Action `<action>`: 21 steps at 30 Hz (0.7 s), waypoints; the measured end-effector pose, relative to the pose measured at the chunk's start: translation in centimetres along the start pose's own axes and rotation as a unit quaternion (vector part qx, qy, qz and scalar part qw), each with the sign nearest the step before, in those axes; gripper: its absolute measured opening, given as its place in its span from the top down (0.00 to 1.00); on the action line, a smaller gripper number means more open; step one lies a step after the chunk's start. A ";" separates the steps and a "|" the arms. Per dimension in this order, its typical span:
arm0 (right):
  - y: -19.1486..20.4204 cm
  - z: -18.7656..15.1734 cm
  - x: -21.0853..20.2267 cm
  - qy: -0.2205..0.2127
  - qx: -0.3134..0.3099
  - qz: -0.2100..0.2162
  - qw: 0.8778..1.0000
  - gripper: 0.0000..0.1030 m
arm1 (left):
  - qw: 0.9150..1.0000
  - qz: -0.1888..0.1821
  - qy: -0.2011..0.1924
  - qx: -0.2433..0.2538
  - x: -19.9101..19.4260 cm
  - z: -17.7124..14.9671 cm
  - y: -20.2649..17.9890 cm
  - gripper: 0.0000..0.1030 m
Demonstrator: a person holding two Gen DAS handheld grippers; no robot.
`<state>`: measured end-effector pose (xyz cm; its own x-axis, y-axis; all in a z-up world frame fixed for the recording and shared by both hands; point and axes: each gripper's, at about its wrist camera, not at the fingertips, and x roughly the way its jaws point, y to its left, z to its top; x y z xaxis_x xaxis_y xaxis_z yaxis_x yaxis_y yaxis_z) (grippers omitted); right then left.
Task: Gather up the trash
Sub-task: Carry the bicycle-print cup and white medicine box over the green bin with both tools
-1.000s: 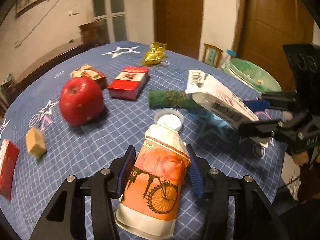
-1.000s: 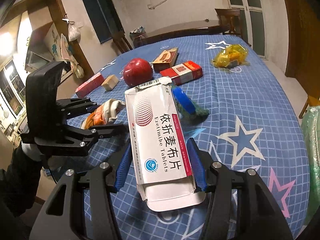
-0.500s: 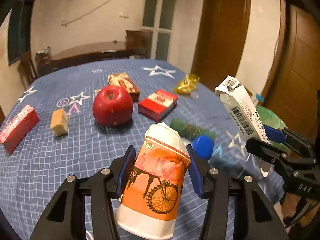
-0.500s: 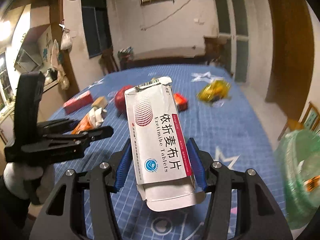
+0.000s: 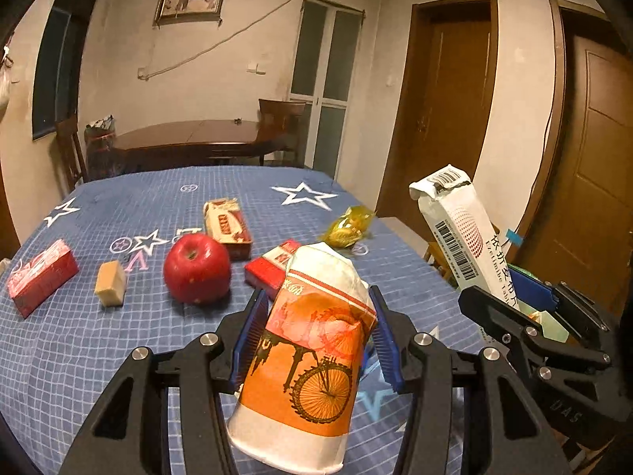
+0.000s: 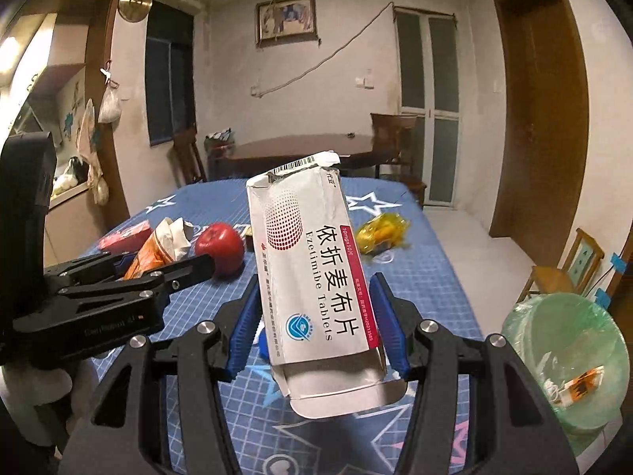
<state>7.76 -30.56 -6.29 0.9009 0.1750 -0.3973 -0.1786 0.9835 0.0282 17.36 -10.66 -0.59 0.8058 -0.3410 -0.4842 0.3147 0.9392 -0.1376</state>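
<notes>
My left gripper (image 5: pixel 316 340) is shut on a crushed orange and white paper cup (image 5: pixel 312 352) with a bicycle print, held above the blue star tablecloth (image 5: pixel 118 356). My right gripper (image 6: pixel 316 324) is shut on a torn white tablet box (image 6: pixel 312 277), held upright above the table. The box also shows at the right of the left wrist view (image 5: pixel 459 233). The cup shows at the left of the right wrist view (image 6: pixel 158 249). A bin lined with a green bag (image 6: pixel 565 360) stands beside the table at the lower right.
On the table lie a red apple (image 5: pixel 197 268), a red pack (image 5: pixel 273 267), an opened red and white pack (image 5: pixel 227 227), a red box (image 5: pixel 41 281), a tan block (image 5: pixel 110 288) and a yellow wrapper (image 5: pixel 349 226). A wooden chair (image 6: pixel 569 269) stands near the bin.
Both grippers have risen and tilted up with their loads, so the far wall and doors now show. The green roll and blue cap have dropped out of the left wrist view.
</notes>
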 end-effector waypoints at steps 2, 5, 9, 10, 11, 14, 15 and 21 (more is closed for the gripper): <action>-0.6 0.1 -0.3 -0.002 0.001 -0.005 1.000 0.49 | 1.000 -0.004 -0.003 0.002 0.1 0.3 -0.7 0.49; -1.3 0.3 -0.7 -0.005 0.001 -0.014 1.000 0.49 | 1.000 -0.009 -0.006 0.003 0.2 0.7 -1.4 0.49; -2.3 0.6 -1.4 -0.009 0.003 -0.027 1.000 0.49 | 1.000 -0.017 -0.008 0.005 0.7 1.4 -2.5 0.49; -2.8 0.6 -1.6 -0.011 0.003 -0.031 0.999 0.49 | 1.000 -0.020 -0.009 0.006 1.0 1.6 -2.7 0.49; -3.0 0.7 -1.8 -0.012 0.004 -0.034 0.999 0.49 | 1.000 -0.025 -0.009 0.008 1.2 1.8 -3.1 0.49; -4.1 1.1 -2.3 -0.013 0.007 -0.046 0.999 0.49 | 0.999 -0.035 -0.010 0.013 1.8 2.2 -4.5 0.49; -4.5 1.1 -2.4 -0.012 0.008 -0.050 0.999 0.49 | 0.999 -0.038 -0.011 0.015 1.9 2.4 -4.9 0.49; -7.4 1.5 -3.7 -0.013 0.017 -0.077 0.997 0.49 | 0.998 -0.061 -0.011 0.033 3.3 3.3 -8.3 0.49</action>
<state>6.33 -38.37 -3.65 0.9270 0.0215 -0.3746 -0.0236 0.9997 -0.0010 19.04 -19.71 1.82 0.7705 -0.4541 -0.4474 0.4428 0.8861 -0.1368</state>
